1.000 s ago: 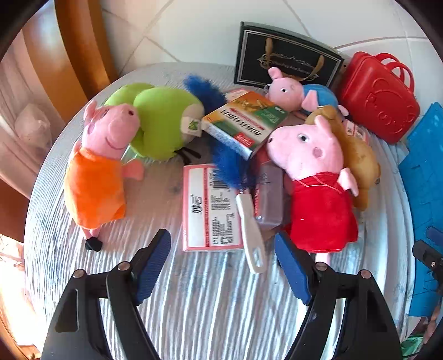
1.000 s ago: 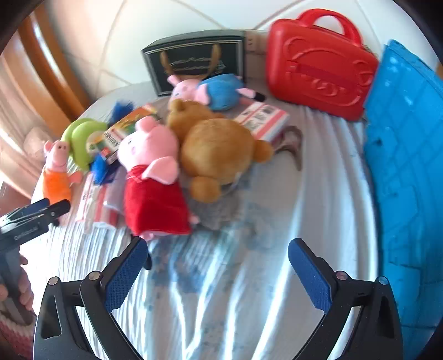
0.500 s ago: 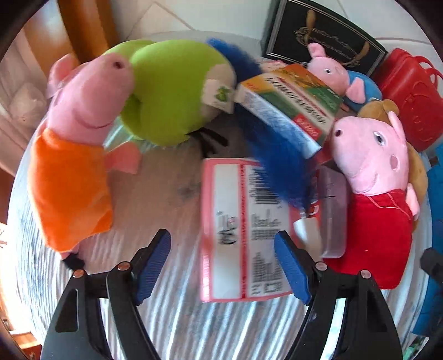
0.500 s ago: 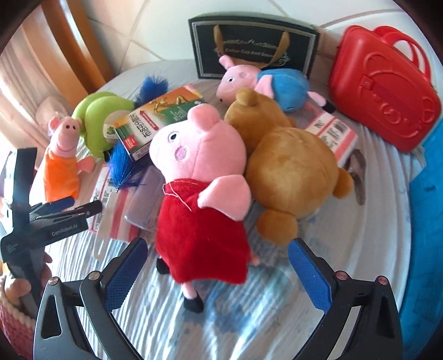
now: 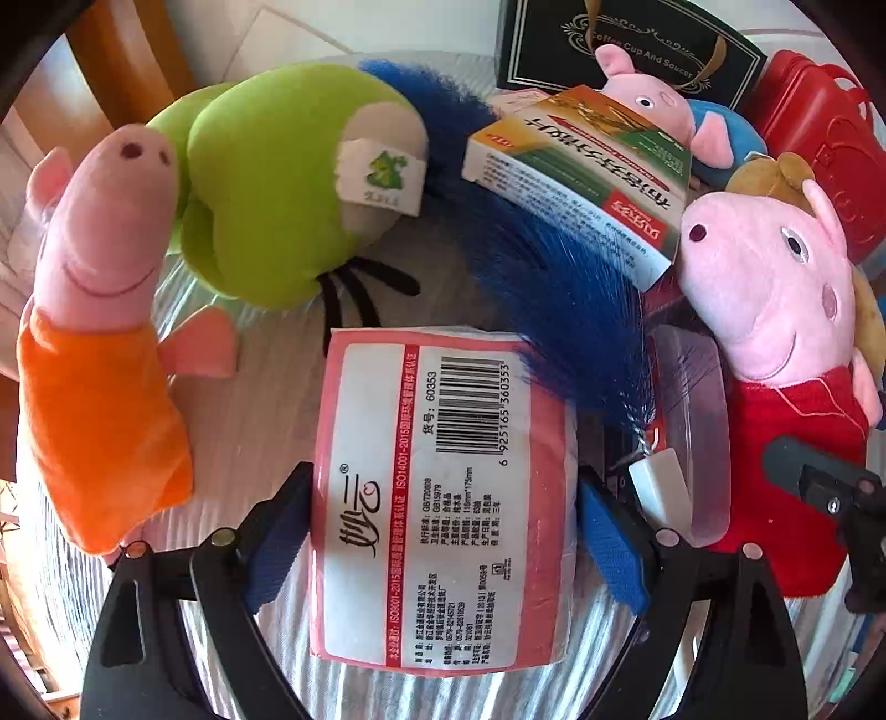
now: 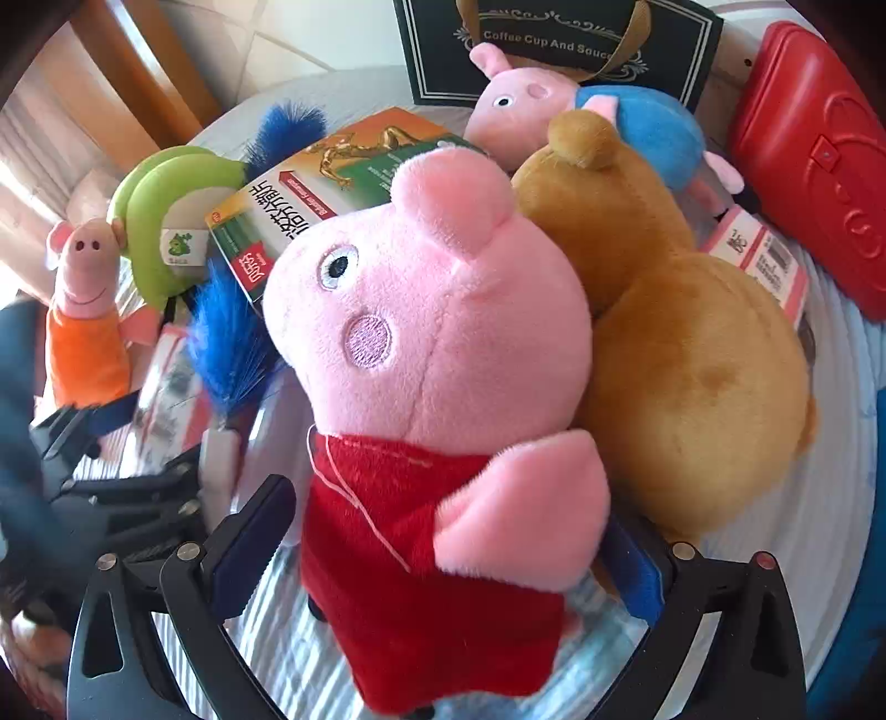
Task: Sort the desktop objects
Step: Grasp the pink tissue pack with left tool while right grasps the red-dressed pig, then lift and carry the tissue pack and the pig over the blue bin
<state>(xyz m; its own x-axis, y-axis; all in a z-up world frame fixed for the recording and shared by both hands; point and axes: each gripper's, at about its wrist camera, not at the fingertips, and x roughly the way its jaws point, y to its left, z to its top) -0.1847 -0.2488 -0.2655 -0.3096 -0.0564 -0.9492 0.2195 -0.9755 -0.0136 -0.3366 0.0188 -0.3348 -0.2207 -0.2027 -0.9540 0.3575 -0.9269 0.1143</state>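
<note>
My left gripper [image 5: 443,543] is open, with its blue pads on either side of a pink tissue pack [image 5: 437,498] lying flat on the striped cloth. My right gripper [image 6: 437,554] is open around the red body of a pink pig plush in a red dress [image 6: 432,387]; this plush also shows in the left wrist view [image 5: 775,343]. I cannot tell whether the pads touch either object. A blue feather brush [image 5: 554,288] lies across the pack's far corner.
Around them lie an orange-dressed pig plush [image 5: 94,310], a green plush [image 5: 277,183], a green medicine box [image 5: 581,177], a brown bear [image 6: 692,343], a blue-dressed pig [image 6: 598,105], a second tissue pack [image 6: 758,260], a red case [image 6: 819,160] and a black gift bag [image 6: 554,44].
Both grippers moved forward. The left one now straddles the tissue pack and the right one straddles the red-dressed pig. Both stayed open.
</note>
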